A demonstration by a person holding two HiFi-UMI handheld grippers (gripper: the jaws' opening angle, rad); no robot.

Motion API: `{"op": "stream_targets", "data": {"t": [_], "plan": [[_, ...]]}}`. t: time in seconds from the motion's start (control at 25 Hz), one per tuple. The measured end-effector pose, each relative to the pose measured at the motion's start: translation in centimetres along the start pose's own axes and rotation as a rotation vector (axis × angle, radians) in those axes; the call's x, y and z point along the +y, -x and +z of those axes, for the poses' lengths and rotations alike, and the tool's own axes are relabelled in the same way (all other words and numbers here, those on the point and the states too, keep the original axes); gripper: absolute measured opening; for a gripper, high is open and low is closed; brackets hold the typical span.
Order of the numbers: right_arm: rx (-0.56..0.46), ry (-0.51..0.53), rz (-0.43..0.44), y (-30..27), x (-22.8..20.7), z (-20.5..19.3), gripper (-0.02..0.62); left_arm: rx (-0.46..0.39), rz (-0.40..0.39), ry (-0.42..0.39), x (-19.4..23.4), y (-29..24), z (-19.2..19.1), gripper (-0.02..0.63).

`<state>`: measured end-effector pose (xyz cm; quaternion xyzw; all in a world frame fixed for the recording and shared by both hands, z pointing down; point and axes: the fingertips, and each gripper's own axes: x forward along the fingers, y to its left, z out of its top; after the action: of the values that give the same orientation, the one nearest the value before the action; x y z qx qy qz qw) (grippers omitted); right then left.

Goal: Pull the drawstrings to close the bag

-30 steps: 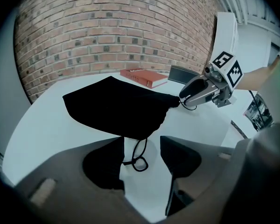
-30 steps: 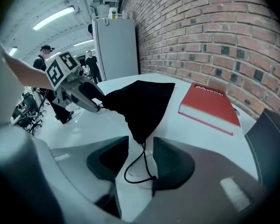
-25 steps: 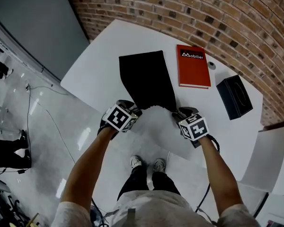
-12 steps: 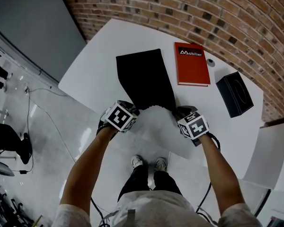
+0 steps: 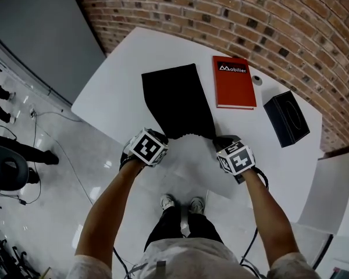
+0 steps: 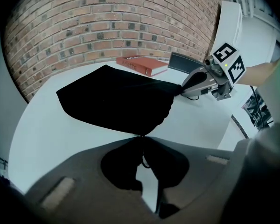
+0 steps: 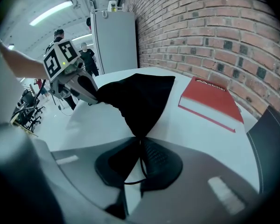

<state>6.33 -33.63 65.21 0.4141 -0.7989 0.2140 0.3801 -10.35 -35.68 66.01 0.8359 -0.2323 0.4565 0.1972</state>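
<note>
Both grips are on: the black bag (image 5: pixel 177 100) lies flat at mid-frame on the white surface (image 5: pixel 110 97). The left tool (image 6: pixel 141 137) and right tool (image 7: pixel 139 139) have just been closing, each now pinched on a drawstring (image 7: pixel 143 167) at a mouth corner. The mouth gapes wide, so we judge the pull all ahead. We count one bag, two tools, one red book (image 5: pixel 234 81), one black box (image 5: pixel 286 118).

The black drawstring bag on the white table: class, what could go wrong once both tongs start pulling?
Risk one: the left tongs and right tongs have just closed on thin drawstrings, which may slip out.
Risk two: the bag lies loose on the table, so an uneven pull might drag it toward the red book.
</note>
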Motion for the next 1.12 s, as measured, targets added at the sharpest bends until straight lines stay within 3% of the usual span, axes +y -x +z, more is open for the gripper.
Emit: {"op": "stream_targets", "data": {"t": [0.04, 0.44, 1.12], "plan": [[-0.002, 0.001, -0.001, 0.1, 0.0, 0.0, 0.015, -0.001, 0.000, -0.002, -0.1, 0.0, 0.0, 0.012], [-0.040, 0.031, -0.022, 1.4, -0.7, 1.1, 0.012, -0.050, 0.071, 0.007, 0.3, 1.0, 0.1, 0.006], [-0.171, 0.114, -0.066, 5.2, -1.8, 6.7, 0.012, -0.207, 0.270, 0.017, 3.7, 8.9, 4.6, 0.006]]}}
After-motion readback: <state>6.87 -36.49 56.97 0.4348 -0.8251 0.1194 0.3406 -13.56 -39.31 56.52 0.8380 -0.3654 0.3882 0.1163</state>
